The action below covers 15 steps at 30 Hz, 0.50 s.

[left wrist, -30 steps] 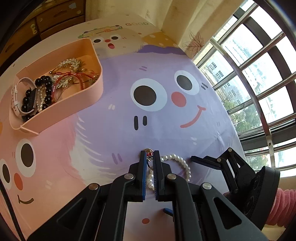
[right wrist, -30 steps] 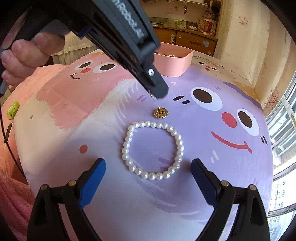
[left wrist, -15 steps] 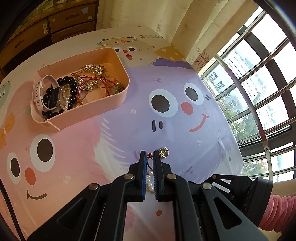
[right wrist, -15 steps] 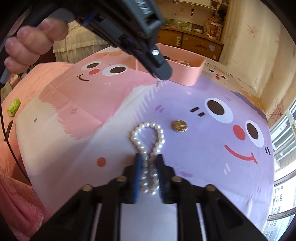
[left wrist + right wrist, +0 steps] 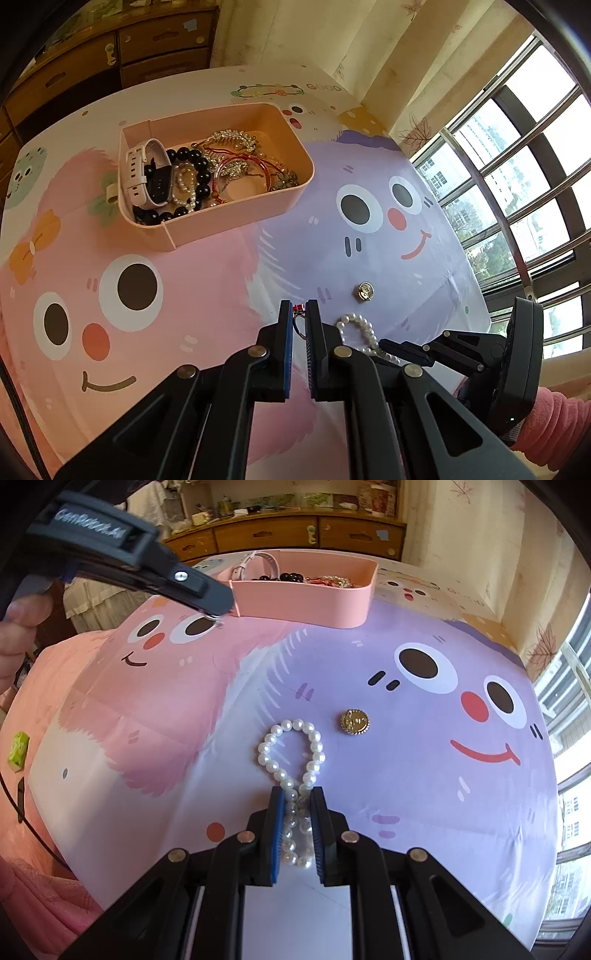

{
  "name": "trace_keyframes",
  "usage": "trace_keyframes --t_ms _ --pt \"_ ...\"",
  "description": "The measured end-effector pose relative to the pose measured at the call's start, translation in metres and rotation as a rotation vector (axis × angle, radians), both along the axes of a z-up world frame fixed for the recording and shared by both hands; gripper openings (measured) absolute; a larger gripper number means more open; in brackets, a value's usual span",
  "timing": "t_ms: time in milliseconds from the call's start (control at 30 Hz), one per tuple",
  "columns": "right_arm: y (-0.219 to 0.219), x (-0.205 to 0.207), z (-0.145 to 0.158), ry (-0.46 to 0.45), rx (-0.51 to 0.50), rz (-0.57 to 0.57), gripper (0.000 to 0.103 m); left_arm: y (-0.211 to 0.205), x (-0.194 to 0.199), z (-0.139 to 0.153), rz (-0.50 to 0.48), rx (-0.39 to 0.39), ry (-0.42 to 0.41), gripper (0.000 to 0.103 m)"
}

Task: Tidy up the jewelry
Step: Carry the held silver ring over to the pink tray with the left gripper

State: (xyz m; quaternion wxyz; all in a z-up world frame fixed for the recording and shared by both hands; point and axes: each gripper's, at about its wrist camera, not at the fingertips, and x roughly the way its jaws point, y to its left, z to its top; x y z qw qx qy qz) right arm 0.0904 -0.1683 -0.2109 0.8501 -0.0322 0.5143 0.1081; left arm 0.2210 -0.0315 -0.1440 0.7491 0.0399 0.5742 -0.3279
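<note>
A white pearl bracelet (image 5: 291,753) lies on the cartoon-print cloth, squeezed into a narrow loop. My right gripper (image 5: 297,797) is shut on its near end, with pearls pressed between the blue pads. A round gold brooch (image 5: 354,722) lies just right of the loop. My left gripper (image 5: 298,308) is shut on a small thin piece with a red bead (image 5: 297,307); what it is I cannot tell. In the right wrist view the left gripper (image 5: 216,611) hangs near the left corner of the pink tray (image 5: 303,602). The tray (image 5: 236,218) holds a white watch, black beads and several bracelets.
A wooden chest of drawers (image 5: 288,535) stands behind the table. A barred window (image 5: 517,177) runs along the right. A hand (image 5: 14,627) holds the left gripper's handle. A small green object (image 5: 18,749) lies at the left edge. A pink sleeve (image 5: 554,424) is at the lower right.
My right gripper has shut on the pearl bracelet, pinching the round loop narrow. My left gripper has drawn away from the pearls toward the pink tray, still holding its small piece.
</note>
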Motion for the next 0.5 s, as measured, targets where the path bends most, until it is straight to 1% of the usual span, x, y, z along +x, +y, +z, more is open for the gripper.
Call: trace_keyframes --t_ms 33,67,100,167,233,367,433,500 --pt "0.002 0.001 0.001 0.001 -0.001 -0.009 0.012 0.004 0.001 0.001 -0.001 -0.004 -0.002 0.004" --pt "0.004 0.002 0.003 0.001 0.002 -0.013 0.003 0.009 0.002 0.002 -0.002 -0.009 -0.004 0.004" --pt "0.006 0.003 0.006 -0.002 0.005 -0.018 0.000 0.011 0.003 0.003 -0.001 -0.013 -0.006 0.004" --pt "0.012 0.007 0.009 0.028 0.002 -0.026 0.000 0.019 0.004 0.004 -0.004 -0.029 -0.009 0.004" --pt "0.017 0.008 0.011 0.029 -0.001 -0.024 0.000 0.025 0.005 0.005 -0.003 -0.039 -0.015 0.004" --pt "0.029 0.012 0.006 0.077 -0.022 -0.006 0.000 0.038 0.010 0.001 0.022 -0.041 -0.015 0.004" --pt "0.030 0.014 0.007 0.094 0.016 -0.014 0.000 0.044 0.010 -0.001 0.041 -0.040 -0.013 0.004" --pt "0.029 0.017 0.007 0.121 0.082 -0.025 0.000 0.050 0.011 -0.002 0.060 -0.034 -0.012 0.004"
